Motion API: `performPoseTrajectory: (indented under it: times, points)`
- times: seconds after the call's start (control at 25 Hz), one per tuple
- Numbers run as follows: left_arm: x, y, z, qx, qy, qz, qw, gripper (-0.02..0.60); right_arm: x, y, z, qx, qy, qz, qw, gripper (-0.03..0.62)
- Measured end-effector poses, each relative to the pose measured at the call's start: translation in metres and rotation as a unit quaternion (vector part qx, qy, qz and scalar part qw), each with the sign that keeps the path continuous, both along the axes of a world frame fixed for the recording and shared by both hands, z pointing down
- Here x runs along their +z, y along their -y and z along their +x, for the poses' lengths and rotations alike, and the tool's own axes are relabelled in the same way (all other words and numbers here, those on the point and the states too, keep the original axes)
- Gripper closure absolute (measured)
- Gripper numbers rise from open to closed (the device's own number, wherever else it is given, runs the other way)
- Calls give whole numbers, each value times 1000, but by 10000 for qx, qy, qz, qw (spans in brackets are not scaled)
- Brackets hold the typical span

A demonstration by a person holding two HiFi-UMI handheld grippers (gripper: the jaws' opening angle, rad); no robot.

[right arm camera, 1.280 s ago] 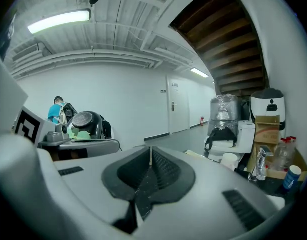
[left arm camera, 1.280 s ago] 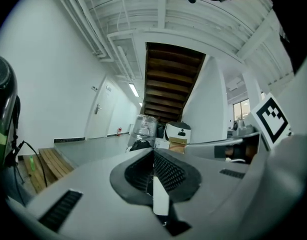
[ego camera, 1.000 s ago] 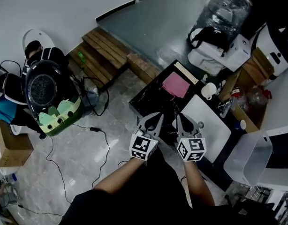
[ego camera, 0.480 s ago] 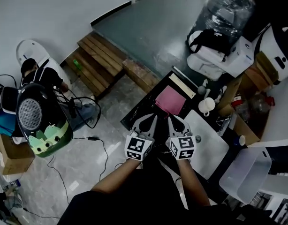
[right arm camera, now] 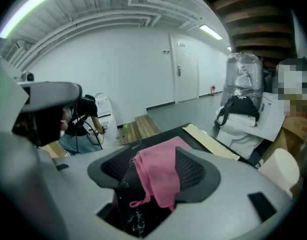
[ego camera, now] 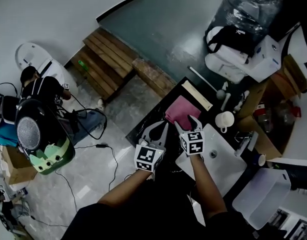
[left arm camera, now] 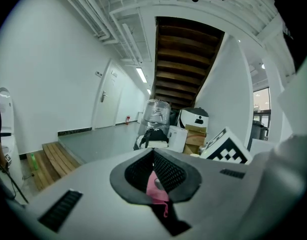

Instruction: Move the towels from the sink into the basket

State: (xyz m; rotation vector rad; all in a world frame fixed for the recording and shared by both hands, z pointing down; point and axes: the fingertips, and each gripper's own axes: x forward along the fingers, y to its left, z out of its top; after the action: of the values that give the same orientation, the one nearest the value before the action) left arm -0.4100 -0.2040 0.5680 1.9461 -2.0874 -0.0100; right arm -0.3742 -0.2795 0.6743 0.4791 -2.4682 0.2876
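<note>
Pink towel (ego camera: 182,111) lies on black counter (ego camera: 161,116) just beside sink (ego camera: 228,159). Right gripper (ego camera: 187,124) jaws have just been opening; they frame the towel but don't pinch it. Best to sink over a thick fold and close firmly. Left gripper (ego camera: 161,129) is pressed together and empty.

Towel (ego camera: 182,111) is showing solid pink against a glossy black counter (ego camera: 157,115); sink (ego camera: 226,160) is showing white; left gripper (ego camera: 157,130) and right gripper (ego camera: 187,122) are bearing black-and-white square markers.
</note>
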Motion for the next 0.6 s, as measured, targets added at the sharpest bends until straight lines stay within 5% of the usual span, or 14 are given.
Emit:
performPoseTrajectory:
  times: [0.6]
  points:
    - [25, 9, -17, 0, -118, -243, 9996, 568, 92, 55, -26, 176, -990, -228, 9947, 205]
